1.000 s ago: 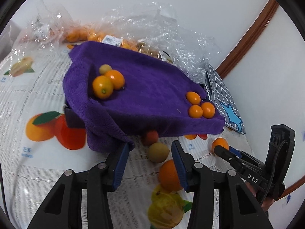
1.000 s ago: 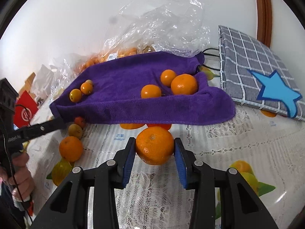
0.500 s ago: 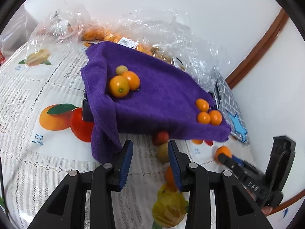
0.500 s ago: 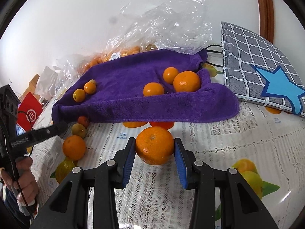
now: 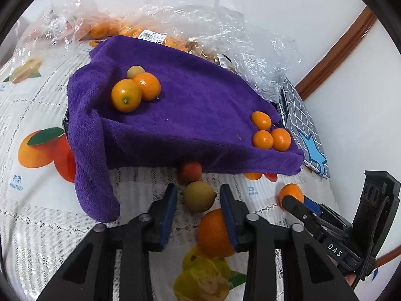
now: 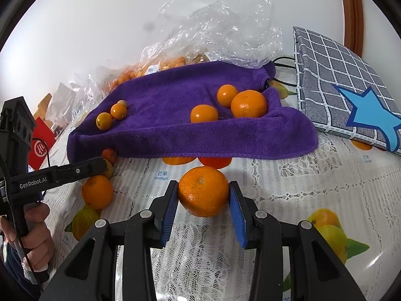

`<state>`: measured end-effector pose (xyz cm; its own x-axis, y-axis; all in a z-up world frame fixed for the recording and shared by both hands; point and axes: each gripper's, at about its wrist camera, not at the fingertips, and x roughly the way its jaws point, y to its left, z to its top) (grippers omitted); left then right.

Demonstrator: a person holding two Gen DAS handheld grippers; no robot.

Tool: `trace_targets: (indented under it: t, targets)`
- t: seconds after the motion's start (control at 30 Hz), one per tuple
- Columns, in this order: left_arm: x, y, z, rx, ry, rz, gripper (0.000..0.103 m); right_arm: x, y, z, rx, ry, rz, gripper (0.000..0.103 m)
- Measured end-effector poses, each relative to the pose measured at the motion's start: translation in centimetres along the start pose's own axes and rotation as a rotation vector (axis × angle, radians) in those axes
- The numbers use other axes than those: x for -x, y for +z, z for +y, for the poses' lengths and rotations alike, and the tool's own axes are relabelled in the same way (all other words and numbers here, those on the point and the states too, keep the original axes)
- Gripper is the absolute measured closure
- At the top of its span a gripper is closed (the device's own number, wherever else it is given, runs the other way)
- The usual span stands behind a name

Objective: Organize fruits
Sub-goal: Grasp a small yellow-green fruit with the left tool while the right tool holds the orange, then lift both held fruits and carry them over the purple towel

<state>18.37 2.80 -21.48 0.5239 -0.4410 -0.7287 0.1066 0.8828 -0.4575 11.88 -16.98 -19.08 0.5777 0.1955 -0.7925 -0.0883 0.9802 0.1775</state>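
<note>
Here, a big mandarin sits pinched between the blue pads of the right claw, low over the lace-covered counter, just in front of the purple towel. The towel is draped over something raised, forming a shallow basin. In its right corner lie three orange fruits, one large and two smaller, touching or nearly so. In its left corner sits a second group of small ones: two orange, one pale yellow-green behind them.

Left claw: its jaws have just been closing and now stand narrow. A brownish-green round fruit lies between the fingertips on the counter; the pads do not appear to press it, a gap shows on each side. A small red fruit rests just beyond it, at the towel's hem. Another orange lies nearer the camera, partly hidden behind the right finger of that claw.

A person's hand grips the left tool's handle.

Behind the towel, crumpled clear plastic bags hold more oranges. A grey checked cushion with a blue star lies to the right, against the white wall.
</note>
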Motion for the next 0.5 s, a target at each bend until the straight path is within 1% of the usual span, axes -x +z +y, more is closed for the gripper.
trace_targets:
  t: [0.03,0.13,0.33,0.43,0.5]
  targets:
    - [0.1,0.0,0.1,0.007,-0.008,-0.003,0.078,0.0,0.0,0.0,0.0,0.001,0.0,0.063]
    - [0.6,0.0,0.8,0.035,-0.022,-0.024,0.078,0.0,0.0,0.0,-0.001,0.002,-0.002,0.063]
    - [2.5,-0.1,1.5,0.061,-0.04,-0.109,0.078,0.1,-0.1,0.0,-0.004,0.006,-0.012,0.063]
    - [3.1,0.0,1.5,0.061,-0.031,-0.134,0.078,0.4,-0.1,-0.1,-0.009,0.014,-0.027,0.063]
    - [3.4,0.2,1.3,0.047,-0.012,-0.139,0.078,0.6,-0.1,-0.2,-0.014,0.025,-0.033,0.063]
